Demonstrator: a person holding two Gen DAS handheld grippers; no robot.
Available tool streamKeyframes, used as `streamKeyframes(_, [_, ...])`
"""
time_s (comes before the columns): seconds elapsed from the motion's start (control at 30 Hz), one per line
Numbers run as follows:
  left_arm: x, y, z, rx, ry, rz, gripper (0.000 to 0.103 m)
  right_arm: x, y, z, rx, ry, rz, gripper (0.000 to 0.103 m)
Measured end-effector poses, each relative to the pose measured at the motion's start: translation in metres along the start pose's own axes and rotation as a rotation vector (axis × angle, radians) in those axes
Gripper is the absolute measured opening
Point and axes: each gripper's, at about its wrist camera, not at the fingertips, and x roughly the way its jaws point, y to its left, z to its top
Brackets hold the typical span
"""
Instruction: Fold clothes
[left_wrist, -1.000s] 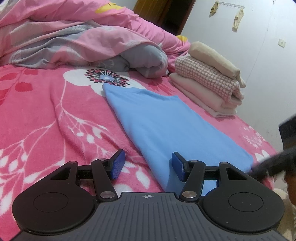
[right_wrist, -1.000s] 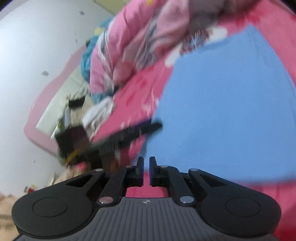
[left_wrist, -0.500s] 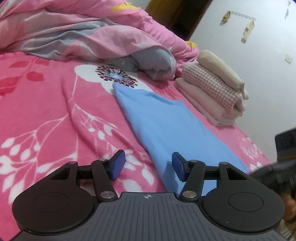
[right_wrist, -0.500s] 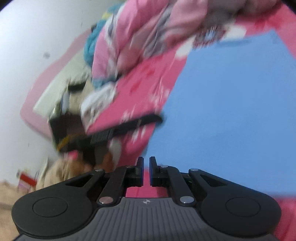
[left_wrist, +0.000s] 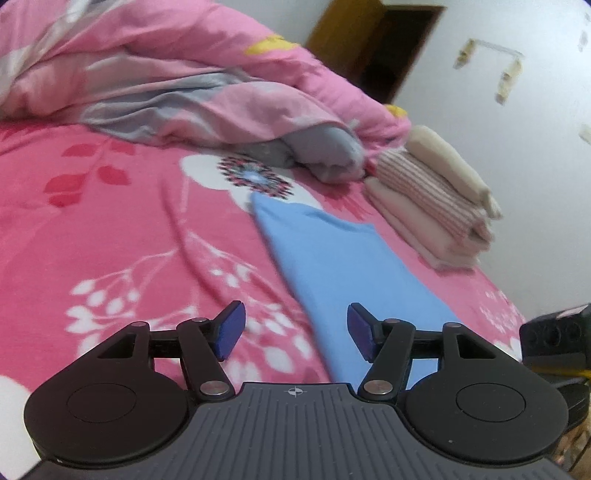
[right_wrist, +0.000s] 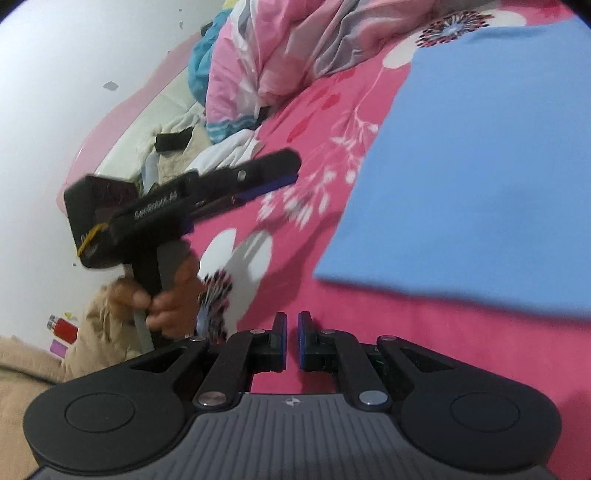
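A folded light-blue garment (left_wrist: 351, 266) lies flat on the pink flowered bedspread (left_wrist: 110, 240). My left gripper (left_wrist: 295, 314) hovers just before its near left corner, jaws opening, with nothing between the blue pads. In the right wrist view the same blue garment (right_wrist: 480, 166) fills the upper right. My right gripper (right_wrist: 292, 321) is shut and empty above the bedspread, short of the garment's near edge. The left gripper (right_wrist: 291, 171) shows there too, held by a hand (right_wrist: 170, 295) at the left.
A stack of folded beige and checked clothes (left_wrist: 436, 199) sits right of the blue garment near the bed's edge. A rumpled pink and grey duvet (left_wrist: 184, 85) lies behind. More loose laundry (right_wrist: 229, 147) is heaped by the headboard.
The left gripper has pulled back and up from the blue garment, and its jaws stand slightly wider. The right gripper has shifted, so the garment sits further up and right in its view.
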Motion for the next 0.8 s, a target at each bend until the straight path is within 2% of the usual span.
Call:
streamKeyframes(0.07, [0.003,-0.015,-0.005,0.064,0.012,-0.008,0.063,-0.021,-0.003,0.003,0.010,-0.068,-0.014,0.006])
streamKeyframes(0.13, [0.007,-0.029,-0.013,0.133,0.028,-0.001,0.064,-0.044,-0.012,0.010,0.044,-0.173,-0.035,0.006])
streamKeyframes(0.2, [0.011,-0.040,-0.022,0.187,0.048,0.013,0.064,-0.064,-0.023,0.015,0.076,-0.271,-0.094,0.006])
streamKeyframes(0.33, [0.019,-0.044,-0.037,0.189,0.100,0.035,0.064,-0.083,-0.055,0.006,0.211,-0.363,-0.208,0.006])
streamKeyframes(0.6, [0.016,-0.039,-0.048,0.191,0.080,0.031,0.064,-0.160,-0.121,-0.068,0.673,-0.745,-0.150,0.005])
streamKeyframes(0.73, [0.015,-0.040,-0.049,0.186,0.071,0.031,0.065,-0.182,-0.115,-0.076,0.700,-0.838,-0.206,0.007])
streamKeyframes(0.8, [0.016,-0.040,-0.049,0.186,0.069,0.031,0.065,-0.177,-0.106,-0.067,0.672,-0.845,-0.178,0.007])
